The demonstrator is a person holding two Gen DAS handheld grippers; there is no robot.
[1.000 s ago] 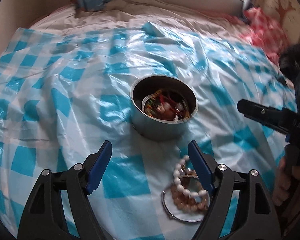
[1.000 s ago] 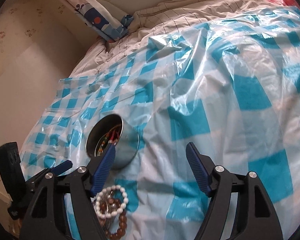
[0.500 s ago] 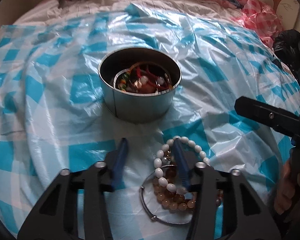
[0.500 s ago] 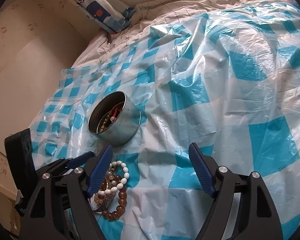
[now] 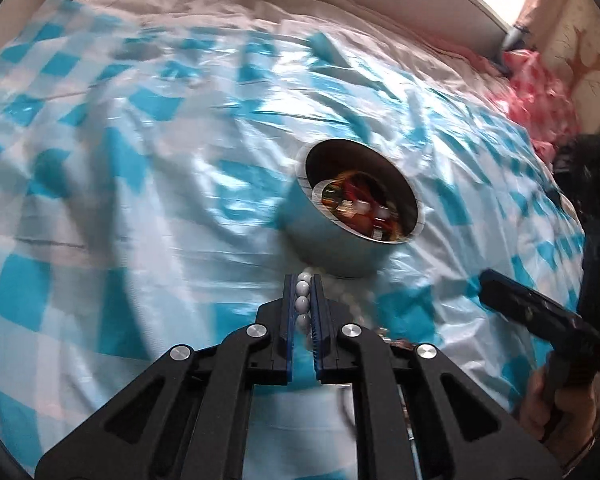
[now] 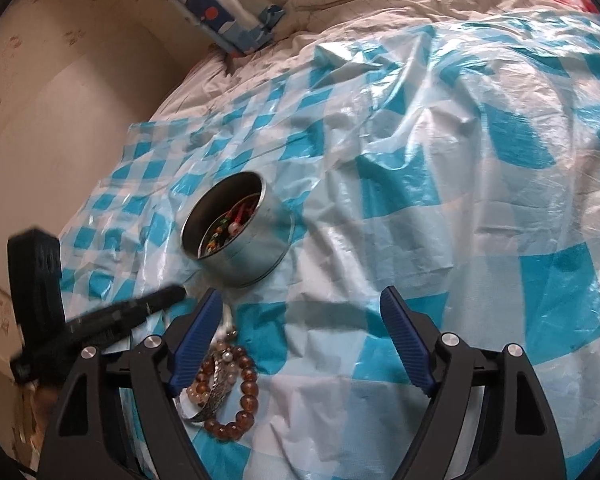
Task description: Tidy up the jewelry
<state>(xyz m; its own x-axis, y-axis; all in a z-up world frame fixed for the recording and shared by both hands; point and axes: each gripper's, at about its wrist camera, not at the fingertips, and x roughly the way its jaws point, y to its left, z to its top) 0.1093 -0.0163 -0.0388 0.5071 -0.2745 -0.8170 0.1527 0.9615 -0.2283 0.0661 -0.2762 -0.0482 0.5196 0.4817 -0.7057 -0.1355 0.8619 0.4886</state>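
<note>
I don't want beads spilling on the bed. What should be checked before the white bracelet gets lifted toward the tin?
1. Grip: left gripper jaws closing on the white bead bracelet, beads between the pads: ok.
2. Whole bracelet free of the pile: its far side is blurred behind the finger: cannot tell.
3. Tin upright, mouth open: ok.
4. Room in the tin: jewelry already lies at the bottom, walls rise above it: ok.
5. Right gripper open, holding nothing, clear of the tin: ok.
6. Brown bead bracelet and metal bangle lying on the sheet: ok.
</note>
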